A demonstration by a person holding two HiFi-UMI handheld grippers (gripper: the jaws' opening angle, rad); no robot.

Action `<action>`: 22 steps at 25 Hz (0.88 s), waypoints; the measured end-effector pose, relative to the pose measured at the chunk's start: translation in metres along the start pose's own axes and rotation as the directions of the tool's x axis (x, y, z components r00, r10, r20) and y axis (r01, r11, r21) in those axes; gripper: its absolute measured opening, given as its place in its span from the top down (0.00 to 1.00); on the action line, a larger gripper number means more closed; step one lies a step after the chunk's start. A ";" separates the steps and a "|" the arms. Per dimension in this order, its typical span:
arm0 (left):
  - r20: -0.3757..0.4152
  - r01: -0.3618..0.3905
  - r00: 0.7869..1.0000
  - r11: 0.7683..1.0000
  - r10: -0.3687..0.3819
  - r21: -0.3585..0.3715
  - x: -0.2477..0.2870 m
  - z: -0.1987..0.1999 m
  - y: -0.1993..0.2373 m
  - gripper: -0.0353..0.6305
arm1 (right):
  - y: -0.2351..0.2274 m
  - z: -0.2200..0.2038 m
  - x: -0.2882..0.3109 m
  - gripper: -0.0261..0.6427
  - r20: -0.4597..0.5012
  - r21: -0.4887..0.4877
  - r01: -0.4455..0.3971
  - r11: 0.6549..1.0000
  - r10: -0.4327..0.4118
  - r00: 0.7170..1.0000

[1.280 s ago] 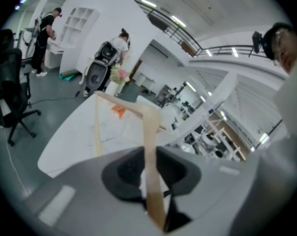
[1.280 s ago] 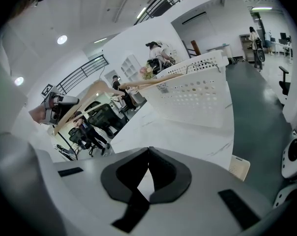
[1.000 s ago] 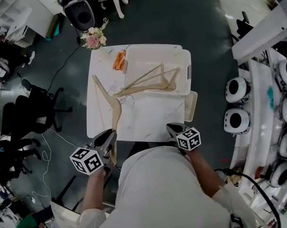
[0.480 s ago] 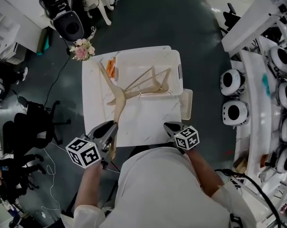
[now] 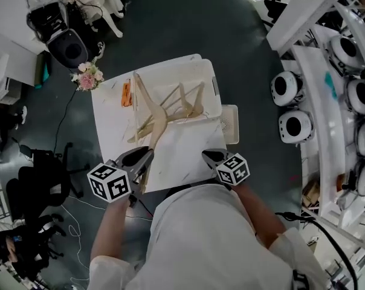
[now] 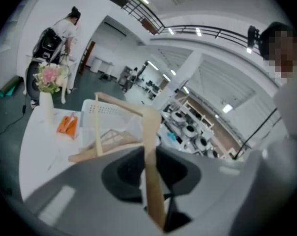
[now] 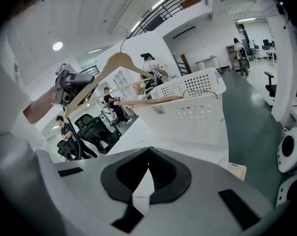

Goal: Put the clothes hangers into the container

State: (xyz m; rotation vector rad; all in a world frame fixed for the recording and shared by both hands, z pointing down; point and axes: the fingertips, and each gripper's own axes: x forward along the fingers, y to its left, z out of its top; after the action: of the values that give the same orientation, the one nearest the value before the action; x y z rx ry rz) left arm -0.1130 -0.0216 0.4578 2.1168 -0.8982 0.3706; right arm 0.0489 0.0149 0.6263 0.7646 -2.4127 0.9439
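Left gripper (image 5: 144, 161) clamped hanger (image 5: 147, 101) by arm end; right gripper (image 5: 210, 157) closed, empty. Risk: hanger could pivot in pinch, snag basket (image 5: 217, 104) rim.

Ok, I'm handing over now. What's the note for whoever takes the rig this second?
Left tool: shut on a wooden hanger, raised, its far end reaching over the white basket.
Right tool: shut, empty, at the near edge of the table.
Done: other hangers lie in the basket, ends poking over its near rim.
Left: lower the held hanger in and release. No other loose hanger seen.
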 end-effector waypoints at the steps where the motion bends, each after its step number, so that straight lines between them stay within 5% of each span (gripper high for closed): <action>1: -0.018 0.012 1.000 1.000 -0.012 0.008 0.005 0.000 0.000 0.83 | 0.000 0.001 0.001 0.96 0.002 0.003 0.003 1.000 -0.003 1.000; 12: -0.209 0.107 0.975 0.987 -0.080 0.120 0.054 -0.002 0.002 0.83 | 0.001 0.005 0.001 0.96 0.029 0.050 0.043 0.998 -0.045 0.999; 22: -0.409 0.198 0.905 0.966 -0.115 0.168 0.084 -0.016 0.014 0.83 | -0.006 -0.003 -0.003 0.96 0.052 0.119 0.087 0.989 -0.093 0.994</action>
State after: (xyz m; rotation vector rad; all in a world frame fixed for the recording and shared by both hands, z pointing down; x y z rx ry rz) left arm -0.0629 -0.0549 0.5196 2.1699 -0.4633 0.8051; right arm 0.0558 0.0147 0.6297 0.9472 -2.3665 1.0471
